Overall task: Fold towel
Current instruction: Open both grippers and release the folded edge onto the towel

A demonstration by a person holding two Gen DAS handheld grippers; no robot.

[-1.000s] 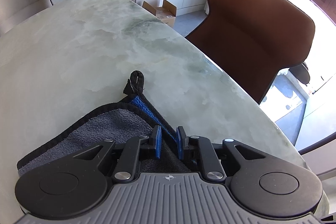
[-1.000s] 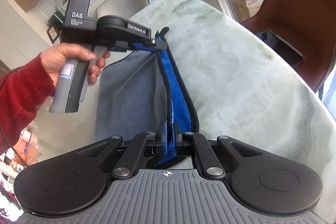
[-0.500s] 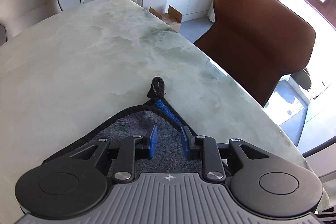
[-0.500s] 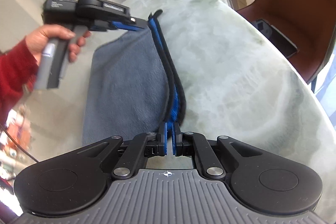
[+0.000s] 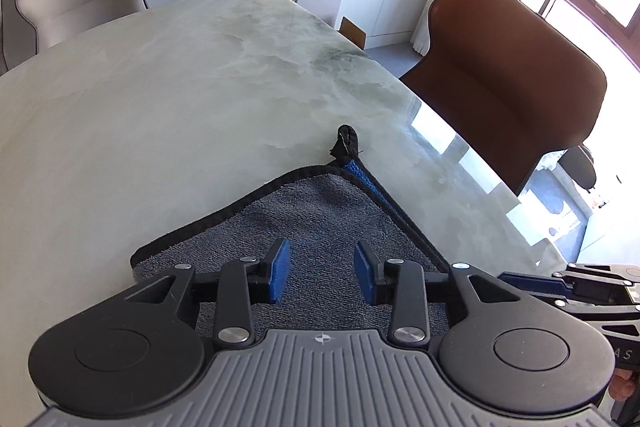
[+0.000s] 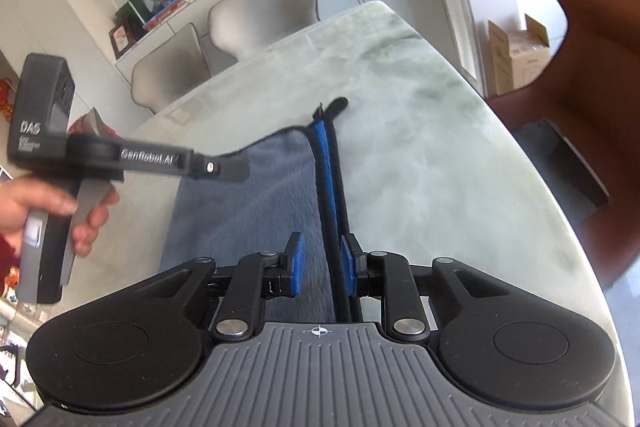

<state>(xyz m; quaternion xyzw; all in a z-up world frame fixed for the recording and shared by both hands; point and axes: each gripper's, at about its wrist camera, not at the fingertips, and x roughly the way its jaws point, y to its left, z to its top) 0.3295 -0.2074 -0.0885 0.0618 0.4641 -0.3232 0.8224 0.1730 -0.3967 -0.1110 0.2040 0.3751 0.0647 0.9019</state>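
Note:
The grey towel [image 5: 316, 223] with black edging and a blue underside lies folded flat on the marble table [image 5: 160, 99]. Its black hanging loop [image 5: 346, 143] sticks out at the far corner. My left gripper [image 5: 322, 273] is open and empty above the towel's grey face. In the right wrist view the towel [image 6: 248, 203] stretches away, its blue folded edge [image 6: 326, 163] on the right. My right gripper [image 6: 322, 263] is open, its fingers either side of that edge. The left gripper [image 6: 224, 167] hovers above the towel there.
A brown leather chair [image 5: 512, 83] stands at the table's right edge. Beige chairs [image 6: 264, 15] stand at the far end. A cardboard box [image 6: 516, 55] is on the floor beyond. The table's right edge [image 6: 560, 187] runs close to the towel.
Both grippers have opened and let go of the towel's edge. The left gripper has drawn back and up from the corner. The towel now lies flat.

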